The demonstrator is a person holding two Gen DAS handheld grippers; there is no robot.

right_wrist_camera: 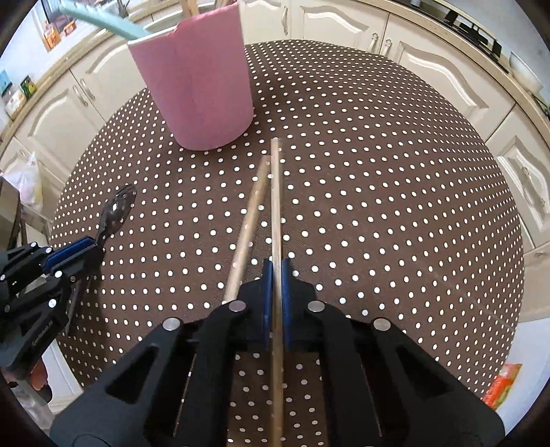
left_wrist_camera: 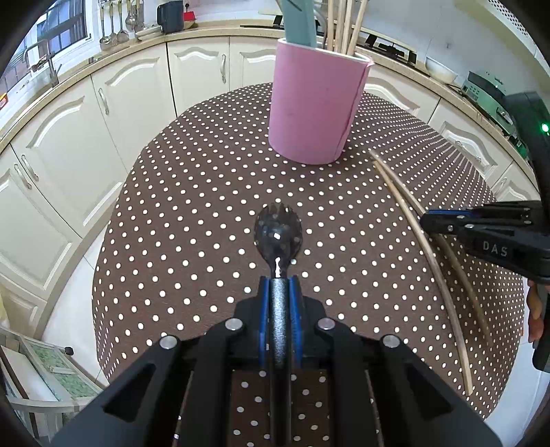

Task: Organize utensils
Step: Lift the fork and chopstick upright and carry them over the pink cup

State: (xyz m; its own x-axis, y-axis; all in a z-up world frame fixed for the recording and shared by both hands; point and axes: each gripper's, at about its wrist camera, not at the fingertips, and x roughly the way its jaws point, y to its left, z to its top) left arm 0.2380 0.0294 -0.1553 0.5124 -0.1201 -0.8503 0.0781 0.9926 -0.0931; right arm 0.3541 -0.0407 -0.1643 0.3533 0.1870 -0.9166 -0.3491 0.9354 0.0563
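The right claw (right_wrist_camera: 276, 271) is squeezed shut on one wooden chopstick (right_wrist_camera: 275, 206). The stick runs straight out between the blue pads (right_wrist_camera: 286, 275), and its far tip points toward the pink cup (right_wrist_camera: 197, 89). The cup stands ahead and a little to the left of this claw, so the stick's long way nearly lines up with it. A second chopstick (right_wrist_camera: 249, 223) lies just beside the first. It slants so the two far ends almost meet, and it is not held. I think the next move is to lift the held stick, tip it up and drop it into the cup.

The left claw (left_wrist_camera: 280, 285) is closed tight on the dark handle of a black spork (left_wrist_camera: 277, 230). The toothed head of the spork sticks out in front and points toward the same pink cup, which sits straight ahead of it. Both claws look about as far from the cup as each other.

The cup already holds wooden sticks (left_wrist_camera: 343, 24) and a teal tool (left_wrist_camera: 299, 20).

The surface (left_wrist_camera: 206, 192) is a round table with a brown cloth and white dots. Around it is a kitchen with cream cupboards (left_wrist_camera: 130, 93), ladles hanging on the wall (left_wrist_camera: 117, 24) and a white bowl (left_wrist_camera: 440, 68) on the counter.
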